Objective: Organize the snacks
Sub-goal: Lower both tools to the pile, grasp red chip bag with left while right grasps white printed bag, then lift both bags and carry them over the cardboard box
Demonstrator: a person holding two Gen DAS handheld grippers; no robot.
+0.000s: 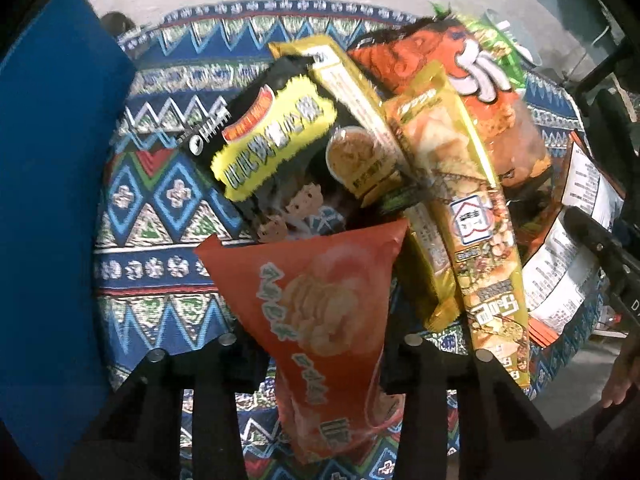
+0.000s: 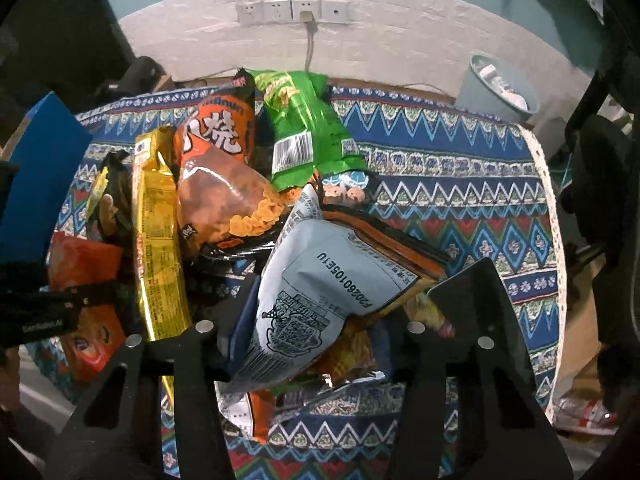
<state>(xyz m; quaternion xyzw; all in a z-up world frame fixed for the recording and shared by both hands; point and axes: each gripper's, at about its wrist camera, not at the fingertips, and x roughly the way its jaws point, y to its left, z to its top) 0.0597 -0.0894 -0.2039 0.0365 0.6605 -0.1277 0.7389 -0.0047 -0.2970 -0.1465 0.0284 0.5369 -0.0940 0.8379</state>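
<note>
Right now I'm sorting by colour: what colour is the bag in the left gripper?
Red-orange bag, clearest in the left wrist view.

Right gripper point(image 2: 320, 344) closed on a pale grey snack bag point(image 2: 320, 288) — printed back facing up. Left of that bag stands a gold packet point(image 2: 156, 224); beyond it, an orange bag point(image 2: 216, 184) and a green bag point(image 2: 304, 128).

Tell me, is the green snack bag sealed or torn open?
Cannot tell. The green snack bag lies barcode side up on the pile; neither end seam shows clearly.
</note>
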